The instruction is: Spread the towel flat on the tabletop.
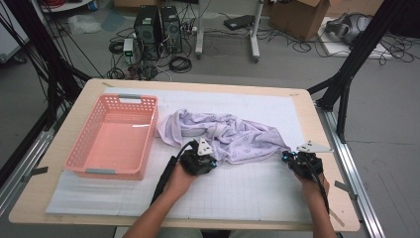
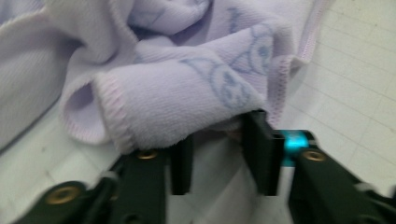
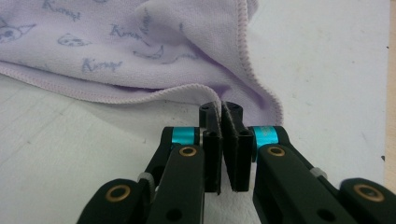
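Right gripper [image 3: 220,108] has its jaws pinched tight on the towel's [image 1: 233,136] hem, right at a corner — but it's only got a sliver of the stitched edge, so any sideways pull could slip it straight out. Left gripper [image 2: 219,135] is the shakier one: jaws are spread apart with a rolled fold of towel sitting at the tips, nothing clamped yet. If it closes from there I'd guess it bites the whole bunched roll instead of a single edge, and the towel won't open flat when lifted.

The towel itself is a crumpled heap in the middle of the surface [image 1: 302,106], near edge toward the person, its left end just beside the pink basket [image 1: 113,136]. That end looks close enough that dragging the cloth could catch the basket's rim and shove it toward the left edge — maybe even tip it.
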Available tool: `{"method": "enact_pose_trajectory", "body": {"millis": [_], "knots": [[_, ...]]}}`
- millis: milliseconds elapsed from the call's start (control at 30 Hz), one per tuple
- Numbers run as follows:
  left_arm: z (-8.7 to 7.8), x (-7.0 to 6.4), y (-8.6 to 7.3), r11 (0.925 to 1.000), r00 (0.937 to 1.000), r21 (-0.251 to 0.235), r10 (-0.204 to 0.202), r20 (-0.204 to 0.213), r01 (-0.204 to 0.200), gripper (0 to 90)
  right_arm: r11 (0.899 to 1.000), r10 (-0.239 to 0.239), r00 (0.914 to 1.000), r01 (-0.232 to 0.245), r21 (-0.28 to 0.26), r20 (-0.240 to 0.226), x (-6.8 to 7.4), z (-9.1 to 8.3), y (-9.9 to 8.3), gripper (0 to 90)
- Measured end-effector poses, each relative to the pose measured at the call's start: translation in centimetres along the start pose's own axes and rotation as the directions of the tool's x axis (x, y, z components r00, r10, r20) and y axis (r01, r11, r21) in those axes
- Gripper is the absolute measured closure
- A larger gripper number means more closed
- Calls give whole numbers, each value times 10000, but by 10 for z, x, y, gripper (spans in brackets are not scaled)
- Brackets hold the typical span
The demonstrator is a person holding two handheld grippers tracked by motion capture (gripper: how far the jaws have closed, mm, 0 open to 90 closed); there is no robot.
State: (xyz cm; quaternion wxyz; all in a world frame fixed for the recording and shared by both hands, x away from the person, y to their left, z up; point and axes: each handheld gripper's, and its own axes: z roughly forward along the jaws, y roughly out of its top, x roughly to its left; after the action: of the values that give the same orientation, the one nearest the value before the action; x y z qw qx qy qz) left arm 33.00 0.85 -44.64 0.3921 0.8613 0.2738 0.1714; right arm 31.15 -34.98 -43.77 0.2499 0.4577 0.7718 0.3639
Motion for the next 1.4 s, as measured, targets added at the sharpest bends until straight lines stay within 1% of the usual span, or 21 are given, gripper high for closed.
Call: {"method": "enact_pose_trajectory", "body": {"millis": [67,100,200,267,300,333,433,467,567,633,700,767,800,833,900,933,1033,1167,1267,1300,1400], "knots": [[2,-3,2,10000,10000,43,16,-83,-15,802,10000,-65,10000,65,-20,-1,0,0,0,859],[1,-2,2,10000,10000,61,-54,-42,54,815,10000,-80,10000,80,-16,-45,0,0,0,860],[-2,7,-2,9960,9958,-13,-889,232,889,839,9999,20,10000,-21,-111,-71,0,-1,-1,862],[-8,13,-7,9893,9886,-127,-1448,408,1455,841,9999,44,9999,-46,-161,-136,0,-2,-1,864],[-12,15,-9,9870,9861,-95,-1597,448,1603,841,9998,48,9998,-51,-178,-184,0,-3,-1,865],[-17,16,-11,9876,9867,-122,-1561,451,1568,841,9998,40,9998,-44,-177,-211,0,-3,-2,866],[-32,16,-21,9842,9843,-427,-1698,477,1718,841,9998,76,9996,-80,-155,-260,1,-5,-3,869],[-37,16,-25,9820,9825,-486,-1802,476,1825,841,9998,76,9995,-80,-154,-293,1,-6,-3,869],[-47,14,-40,9716,9728,-683,-2223,656,2266,841,9998,74,9993,-82,-200,-372,4,-10,-5,870],[-55,13,-48,9683,9703,-755,-2338,615,2381,842,9996,-61,9989,49,-269,-456,7,-14,-5,869],[-61,13,-53,9623,9659,-934,-2496,683,2553,843,9995,-104,9987,89,-297,-499,10,-16,-4,870],[-68,13,-57,9572,9630,-1139,-2589,747,2662,843,9995,-148,9983,132,-292,-556,13,-18,-5,870],[-72,13,-58,9575,9637,-1183,-2552,780,2631,843,9996,-155,9981,140,-255,-605,15,-19,-6,870],[-75,12,-59,9549,9619,-1250,-2605,830,2694,843,9997,-159,9978,146,-217,-645,17,-21,-7,870],[-81,11,-62,9570,9639,-1255,-2519,869,2614,842,9997,-200,9975,189,-165,-679,20,-23,-10,870],[-83,9,-64,9546,9620,-1306,-2570,919,2675,842,9997,-189,9973,180,-135,-711,22,-25,-12,870],[-88,4,-70,9534,9599,-1266,-2629,972,2739,841,9997,-249,9970,244,-70,-728,27,-31,-16,870],[-93,-7,-78,9589,9632,-1152,-2481,1033,2593,839,9997,-242,9975,245,33,-665,37,-41,-25,870],[-100,-16,-84,9589,9624,-1160,-2460,1149,2589,838,9995,-283,9978,288,84,-593,45,-50,-32,870],[-103,-18,-85,9617,9646,-1145,-2358,1180,2491,838,9997,-220,9980,227,122,-585,48,-53,-35,870],[-110,-27,-88,9623,9652,-1248,-2252,1326,2417,836,9993,-190,9986,206,308,-495,55,-63,-44,870]]}}
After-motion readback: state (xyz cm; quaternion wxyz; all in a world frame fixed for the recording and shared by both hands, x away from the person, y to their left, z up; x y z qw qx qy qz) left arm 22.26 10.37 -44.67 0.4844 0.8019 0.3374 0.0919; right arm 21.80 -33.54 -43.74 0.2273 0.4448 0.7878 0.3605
